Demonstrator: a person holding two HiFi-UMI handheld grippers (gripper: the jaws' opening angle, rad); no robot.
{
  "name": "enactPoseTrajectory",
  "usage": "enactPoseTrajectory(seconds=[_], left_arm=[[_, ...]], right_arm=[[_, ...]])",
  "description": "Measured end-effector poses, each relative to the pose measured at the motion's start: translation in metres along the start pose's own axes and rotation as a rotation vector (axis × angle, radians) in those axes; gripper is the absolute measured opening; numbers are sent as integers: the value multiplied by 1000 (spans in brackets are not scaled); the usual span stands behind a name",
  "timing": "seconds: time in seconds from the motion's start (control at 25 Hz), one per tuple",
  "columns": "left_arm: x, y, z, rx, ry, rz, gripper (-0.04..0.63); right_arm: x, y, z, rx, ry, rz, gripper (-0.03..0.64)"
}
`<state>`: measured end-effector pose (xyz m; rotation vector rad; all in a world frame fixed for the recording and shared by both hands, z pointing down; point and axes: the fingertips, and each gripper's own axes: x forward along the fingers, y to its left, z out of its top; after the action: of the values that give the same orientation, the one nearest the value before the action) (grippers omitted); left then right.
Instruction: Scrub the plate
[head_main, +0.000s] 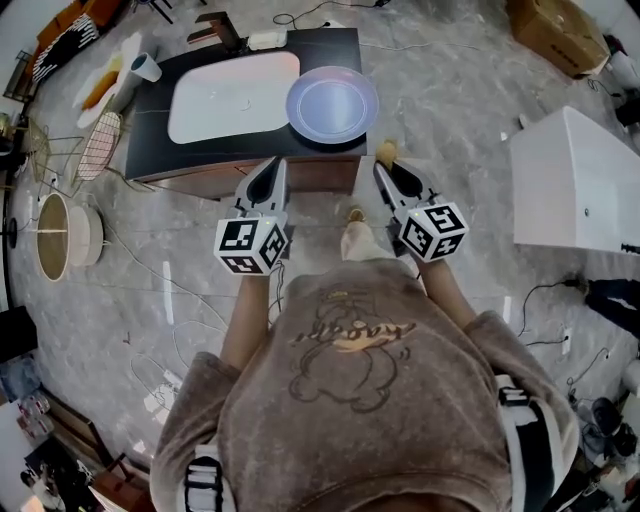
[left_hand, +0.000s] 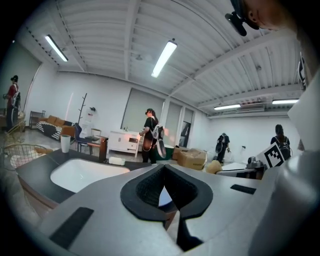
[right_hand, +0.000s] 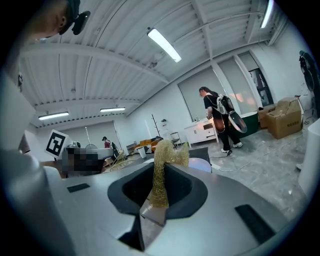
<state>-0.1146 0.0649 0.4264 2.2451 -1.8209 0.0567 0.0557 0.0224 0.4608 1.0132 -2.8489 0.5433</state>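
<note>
A pale blue plate (head_main: 332, 104) lies on the dark table (head_main: 330, 45), at the right of a white basin (head_main: 230, 95). Both grippers hover side by side just short of the table's near edge. My left gripper (head_main: 272, 163) is shut with nothing in it; in the left gripper view its pads (left_hand: 150, 187) meet, with the basin (left_hand: 80, 172) ahead at the left. My right gripper (head_main: 383, 168) is shut on a yellowish mesh scrubber (head_main: 386, 152). In the right gripper view the scrubber (right_hand: 167, 160) sticks up from between the jaws, with the plate (right_hand: 200, 165) just behind it.
A white cup (head_main: 146, 67) stands at the table's far left corner. Wire baskets (head_main: 100, 145) and round frames lie on the floor at the left, with cables around. A white cabinet (head_main: 575, 180) stands at the right, a cardboard box (head_main: 555, 35) beyond it. A person (left_hand: 150, 135) stands far behind the table.
</note>
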Motion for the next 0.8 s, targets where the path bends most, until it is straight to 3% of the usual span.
enactPoseTrajectory(seconds=[0.4, 0.8], left_arm=[[115, 31, 41, -60, -17, 72, 18], [146, 60, 46, -92, -15, 141, 18]], right_arm=[[84, -80, 62, -26, 42, 99, 57], [134, -97, 68, -13, 84, 170, 57]])
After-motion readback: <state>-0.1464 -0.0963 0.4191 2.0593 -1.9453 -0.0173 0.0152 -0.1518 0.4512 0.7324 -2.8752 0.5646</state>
